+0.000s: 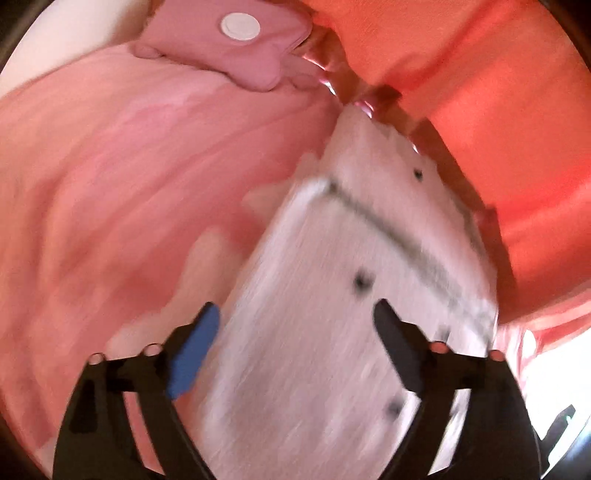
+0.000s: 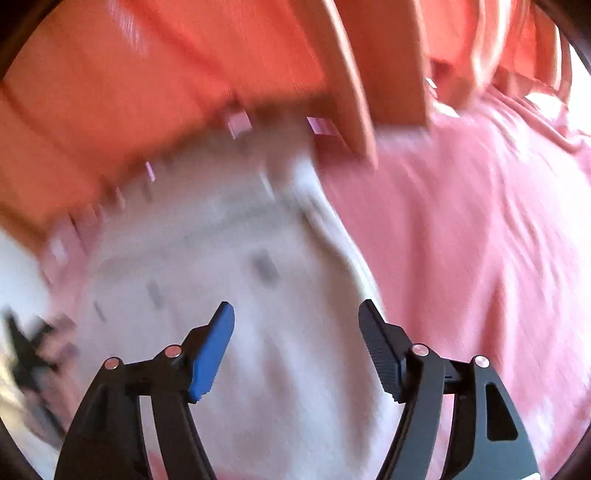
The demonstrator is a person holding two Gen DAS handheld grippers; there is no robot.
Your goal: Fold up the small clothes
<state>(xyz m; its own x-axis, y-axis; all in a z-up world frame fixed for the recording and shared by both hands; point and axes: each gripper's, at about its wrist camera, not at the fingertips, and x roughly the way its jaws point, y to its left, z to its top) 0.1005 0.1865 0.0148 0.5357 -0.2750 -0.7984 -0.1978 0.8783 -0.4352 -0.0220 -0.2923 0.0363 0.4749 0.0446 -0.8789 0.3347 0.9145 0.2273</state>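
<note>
A small white garment (image 1: 332,314) with dark dots and a dark seam line lies flat on a pink bedsheet (image 1: 122,192). My left gripper (image 1: 295,325) is open and empty just above the garment's near end. The same white garment (image 2: 221,295) shows blurred in the right wrist view, and my right gripper (image 2: 295,321) is open and empty above it. Both views are motion-blurred. The left gripper (image 2: 29,354) shows as a dark blur at the far left of the right wrist view.
An orange padded edge (image 1: 498,110) runs beside the garment's far side and also shows in the right wrist view (image 2: 147,92). A pink folded cloth (image 1: 229,48) with a white round disc (image 1: 241,25) lies at the far end of the sheet.
</note>
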